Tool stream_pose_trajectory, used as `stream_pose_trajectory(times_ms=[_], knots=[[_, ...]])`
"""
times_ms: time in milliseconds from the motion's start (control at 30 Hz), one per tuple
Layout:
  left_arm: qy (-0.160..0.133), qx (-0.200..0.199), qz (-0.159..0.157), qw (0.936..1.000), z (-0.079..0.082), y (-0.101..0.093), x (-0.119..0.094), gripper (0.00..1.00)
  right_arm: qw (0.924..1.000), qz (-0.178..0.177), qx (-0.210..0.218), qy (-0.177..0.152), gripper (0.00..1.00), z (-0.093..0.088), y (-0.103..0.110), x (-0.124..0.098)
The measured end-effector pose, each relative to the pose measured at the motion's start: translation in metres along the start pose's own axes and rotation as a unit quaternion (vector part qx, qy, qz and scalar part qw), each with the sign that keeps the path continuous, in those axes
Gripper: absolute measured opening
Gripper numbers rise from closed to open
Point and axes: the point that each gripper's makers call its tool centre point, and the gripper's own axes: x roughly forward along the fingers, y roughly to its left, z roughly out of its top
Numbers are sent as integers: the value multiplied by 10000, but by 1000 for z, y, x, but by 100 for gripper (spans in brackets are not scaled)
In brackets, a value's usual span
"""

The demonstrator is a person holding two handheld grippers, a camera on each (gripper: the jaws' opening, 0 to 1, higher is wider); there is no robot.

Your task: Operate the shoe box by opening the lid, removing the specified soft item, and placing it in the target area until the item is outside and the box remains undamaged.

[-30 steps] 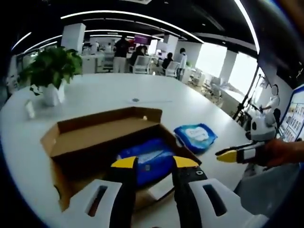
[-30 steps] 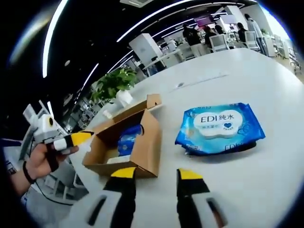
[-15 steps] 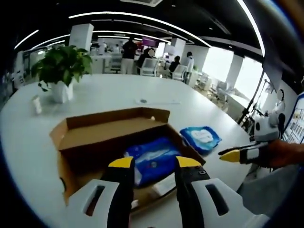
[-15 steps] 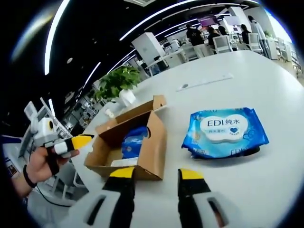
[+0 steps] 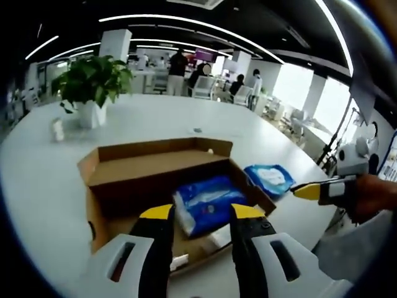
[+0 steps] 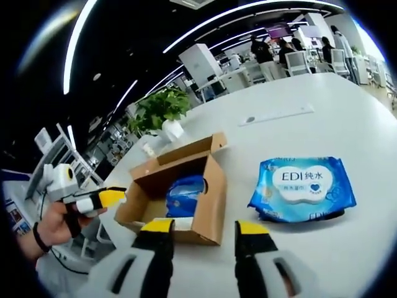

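Left gripper (image 5: 201, 212) edges closer over the open box (image 5: 155, 180), jaws spread and empty, the blue pack (image 5: 205, 202) inside now in reach, while the right gripper (image 6: 205, 226), also open, hangs back.

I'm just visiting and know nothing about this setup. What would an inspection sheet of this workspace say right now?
Surface: white table, wide and round-edged.
Job's things: cardboard shoe box open, lid flap back; blue wipes pack inside; second wipes pack lying flat on the table beside the box.
Clutter: potted plant and a small white object beyond the box.
Grippers: left claw open, hovering over the box; right claw open, empty, near the box's end.
Cables: dark cable below the person's hand.
Surroundings: open office, people and chairs far back.
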Motion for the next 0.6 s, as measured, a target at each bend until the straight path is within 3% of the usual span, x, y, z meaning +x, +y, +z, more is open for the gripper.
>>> stream_pose_trajectory(times_ms=[433,600], knots=[[43,125,-125,9998,-1,-6,1,38,9990,232,-287,232,41,1,12,9],[-6,-58,-124,9999,-1,-3,-1,37,9982,305,-412,303,41,7,17,15]])
